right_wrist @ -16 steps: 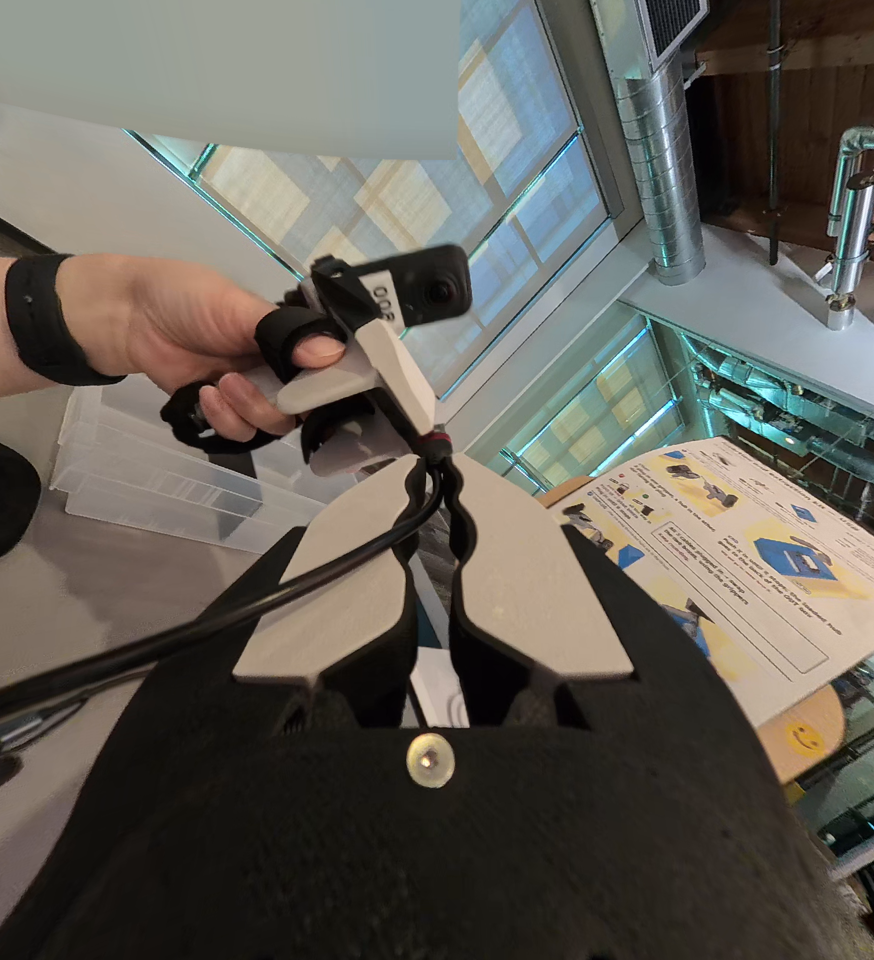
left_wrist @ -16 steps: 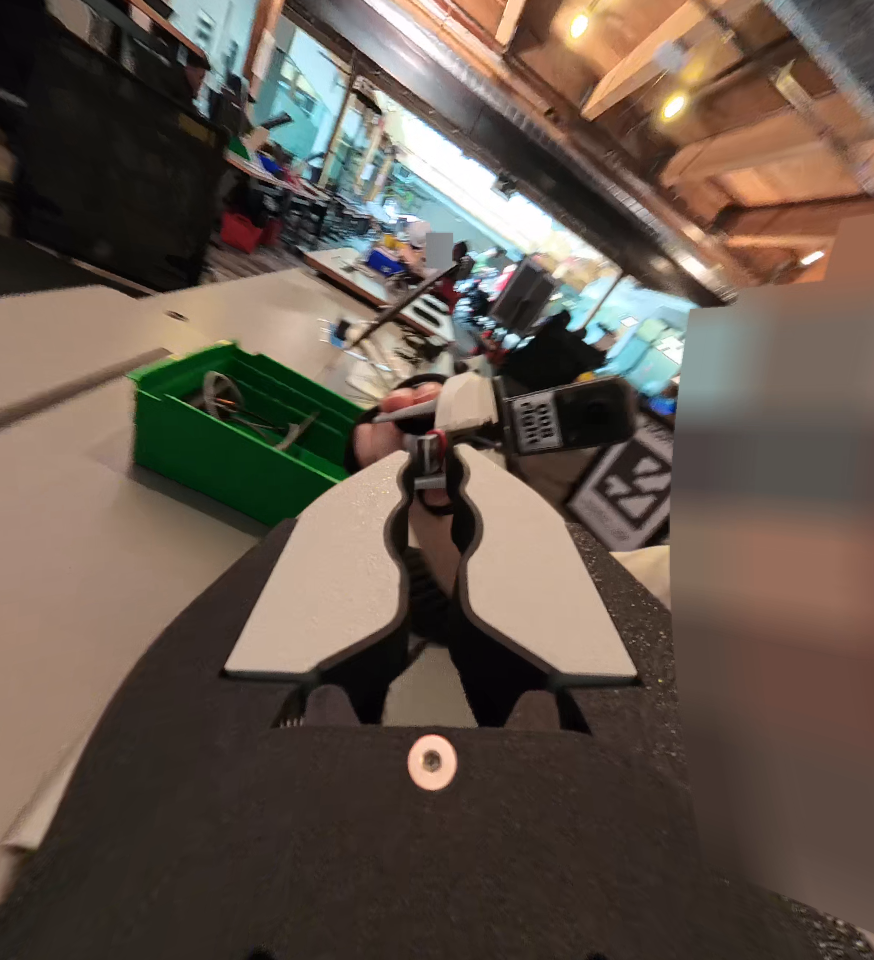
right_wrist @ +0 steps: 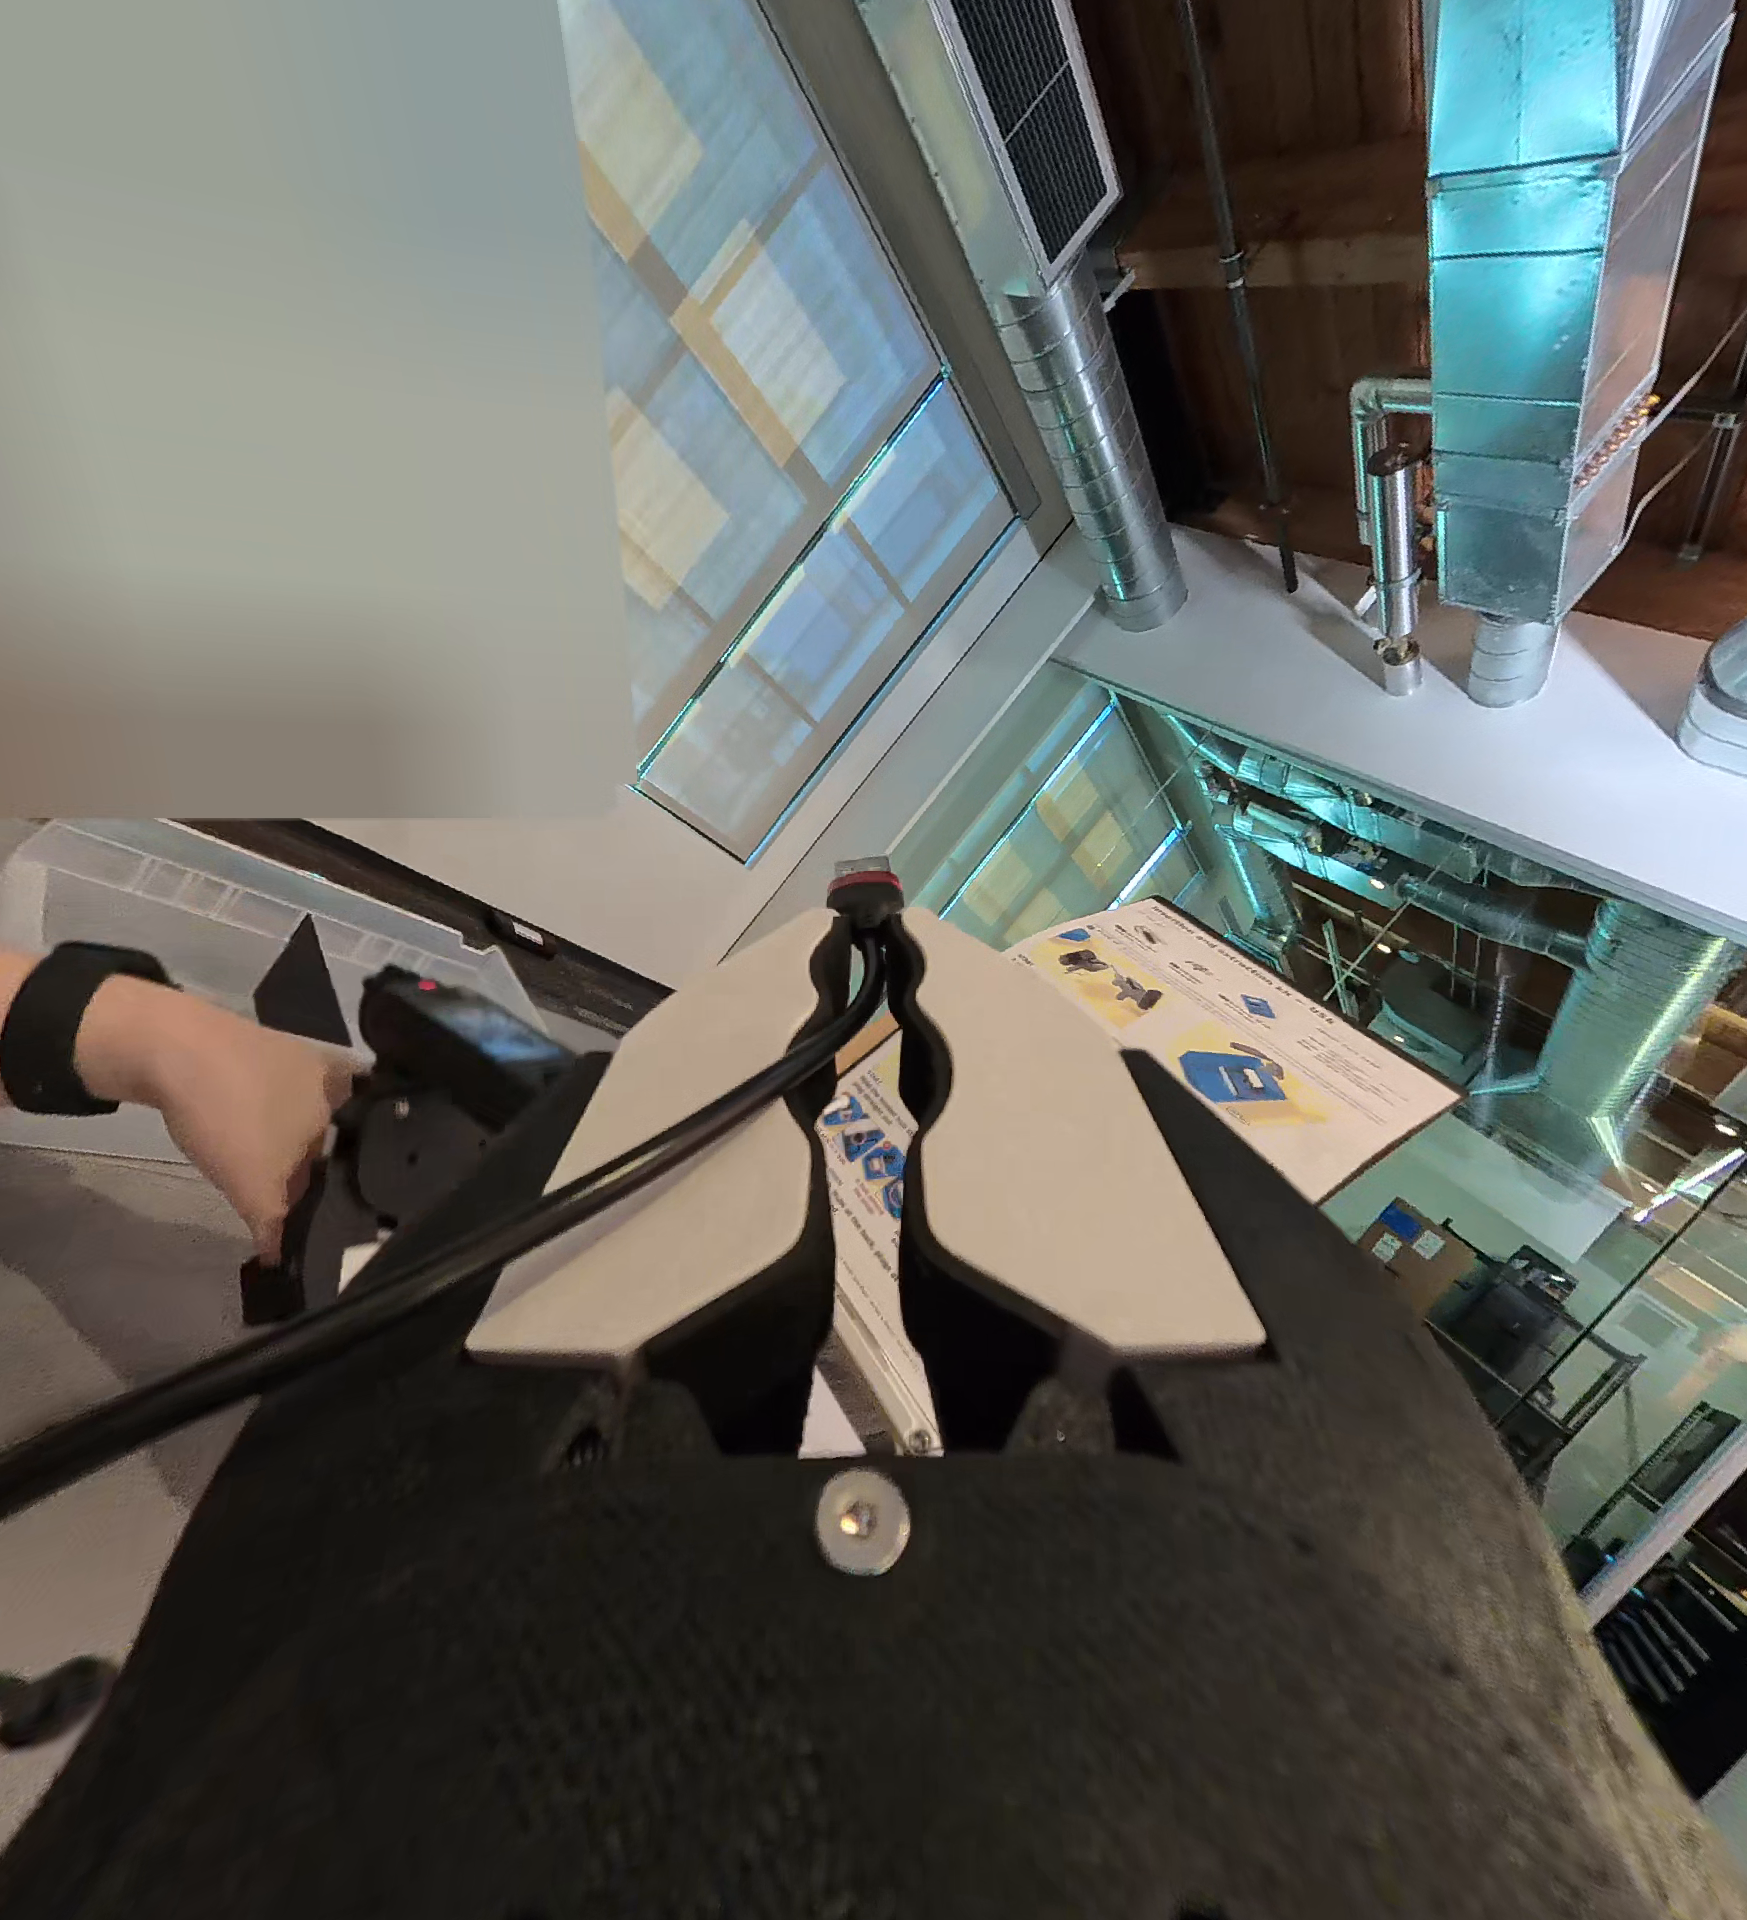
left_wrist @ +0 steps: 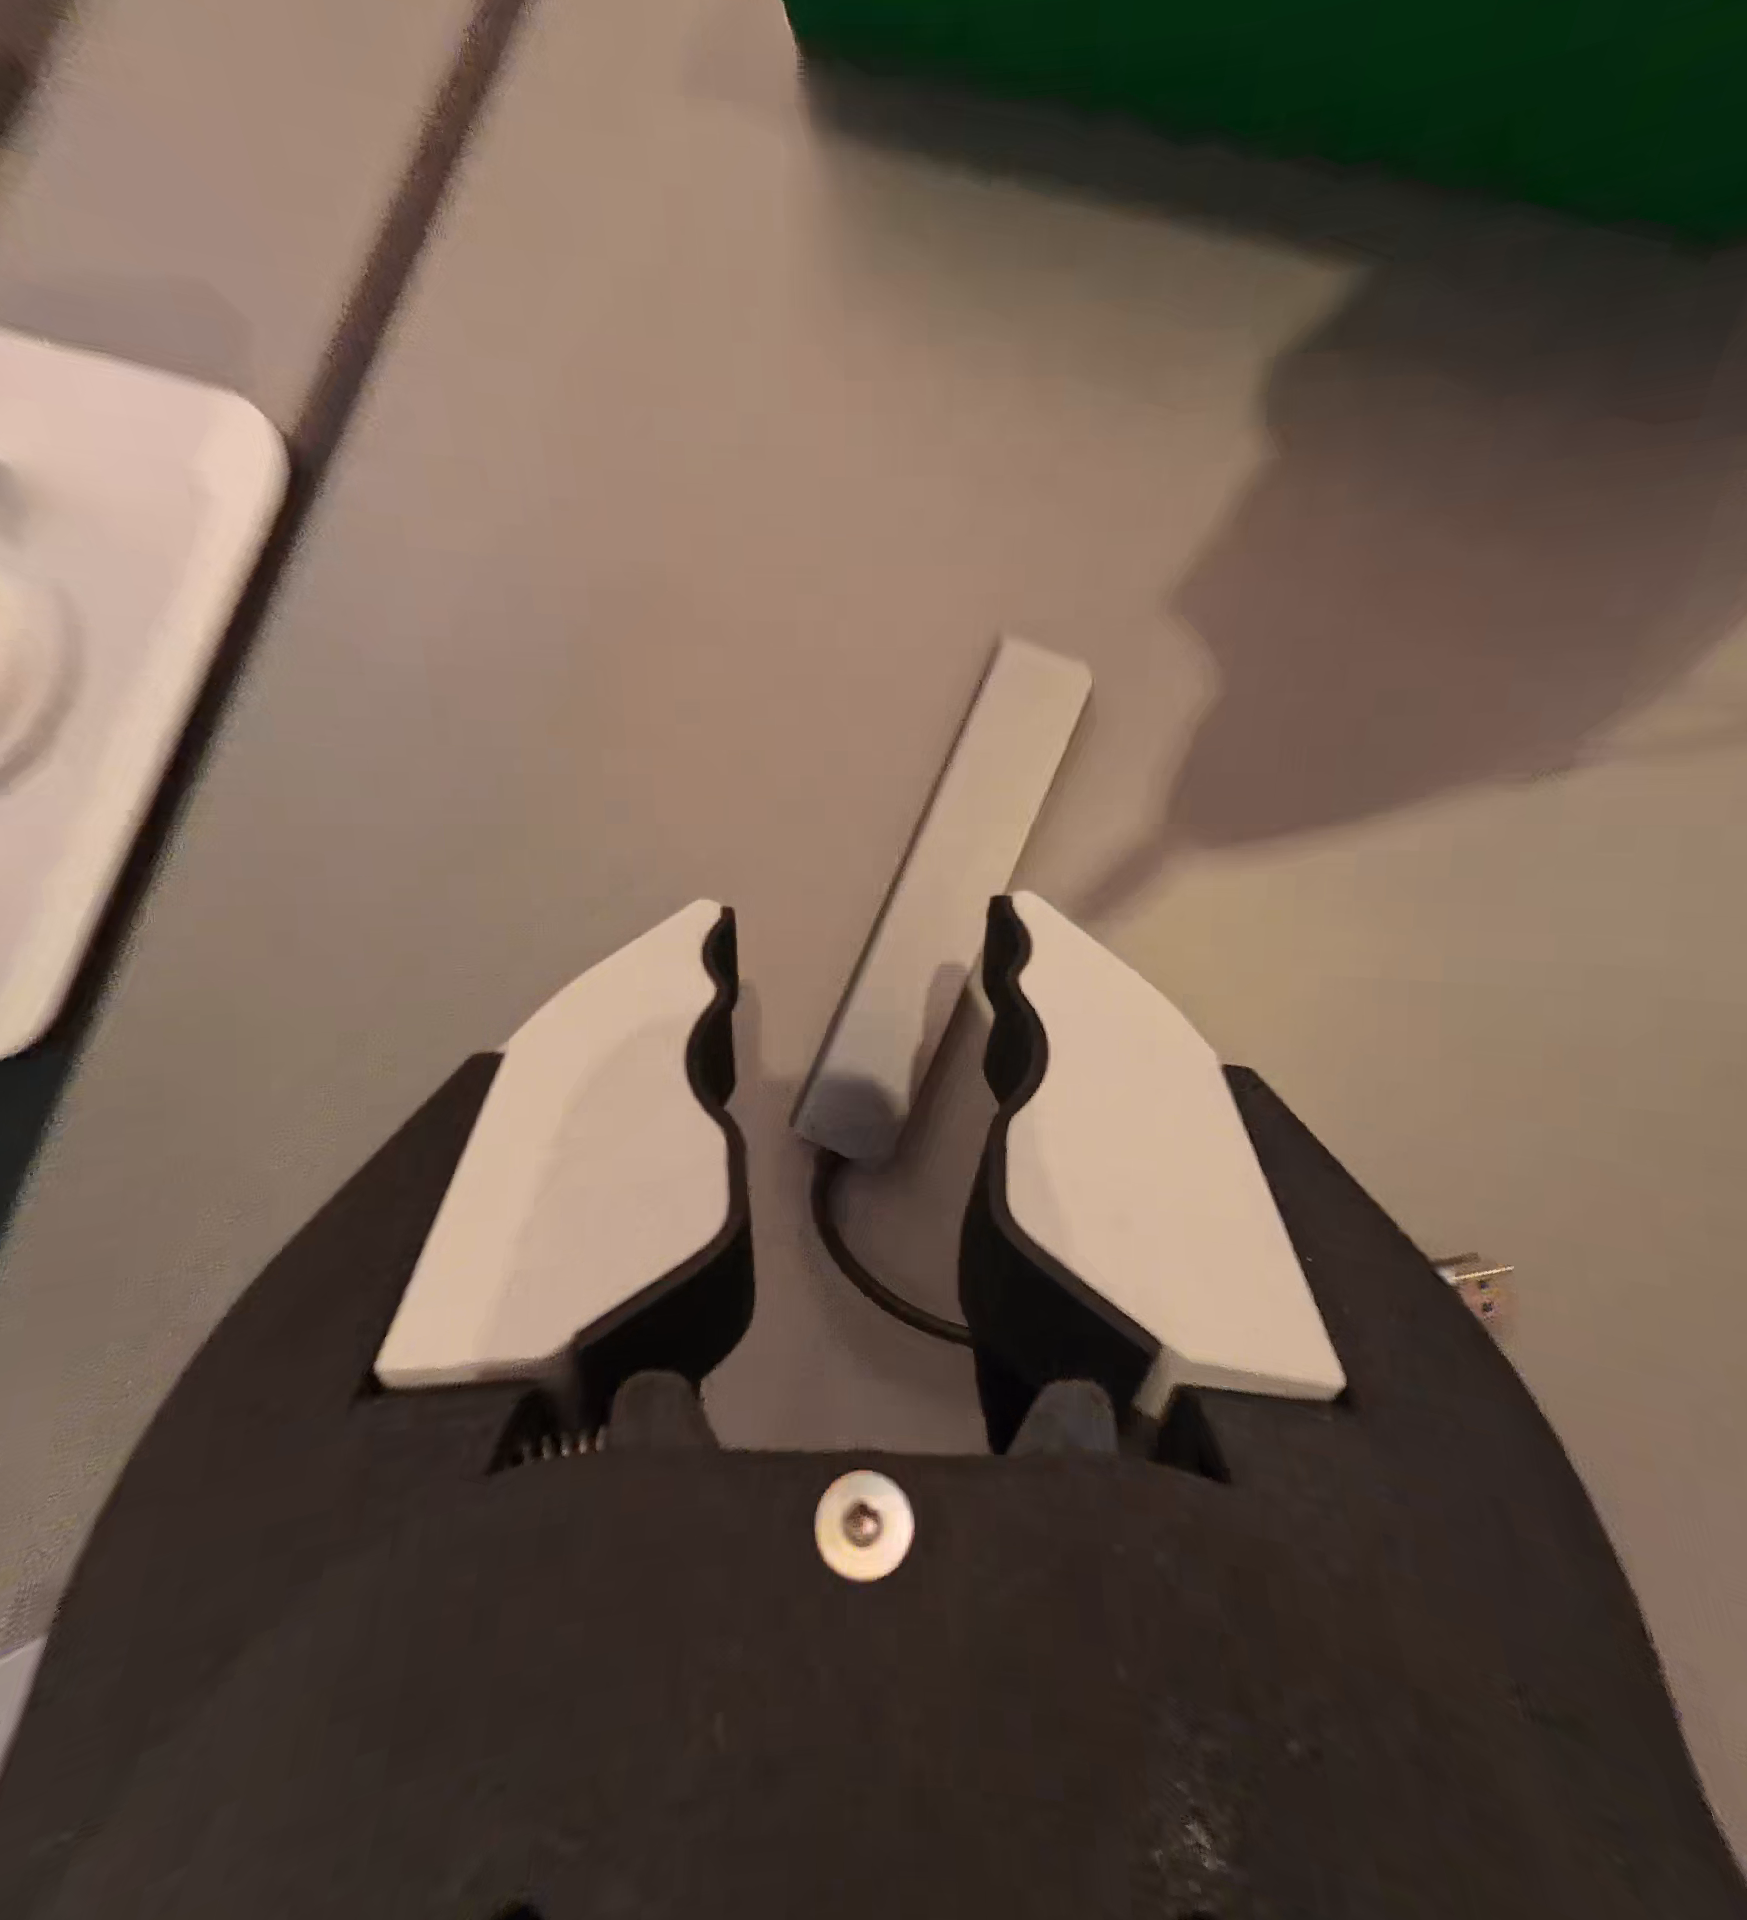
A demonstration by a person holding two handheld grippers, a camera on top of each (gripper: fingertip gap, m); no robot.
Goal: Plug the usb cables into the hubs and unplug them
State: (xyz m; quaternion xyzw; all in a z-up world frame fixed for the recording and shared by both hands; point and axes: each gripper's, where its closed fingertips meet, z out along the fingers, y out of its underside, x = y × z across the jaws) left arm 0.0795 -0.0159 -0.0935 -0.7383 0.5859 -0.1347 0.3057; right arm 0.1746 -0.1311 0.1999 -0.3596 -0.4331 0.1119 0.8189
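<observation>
left wrist view: the left gripper [left_wrist: 861, 940] is pointed down at the grey table [left_wrist: 536, 623], jaws spread fairly wide with nothing in them.
hub: the slim grey hub [left_wrist: 952, 894] lies flat on the table right ahead of the tips, with its near end sitting in the gap between the two fingers.
hub axis: it runs away from the tongs and leans a bit to the right, so it's roughly in line with the fingers, not across them.
hub lead: a thin black lead [left_wrist: 874, 1278] curls out of the near end and goes under the right-hand finger.
other stuff: a green bin [left_wrist: 1368, 104] at the top edge and a white tray-ish thing [left_wrist: 69, 675] off to the left, both blurry.
right wrist view: the right gripper [right_wrist: 864, 914] is up in the air, clamped narrow on the black usb cable [right_wrist: 536, 1205], just behind the plug.
plug: the red-collared plug [right_wrist: 861, 878] pokes out past the tips, pointing away at the windows, not at any hub.
who's nearer: the left one by a lot, I'd say. The right can't even see the hub.
next bit: my guess is the left closes across the hub's narrow width to pin it.
</observation>
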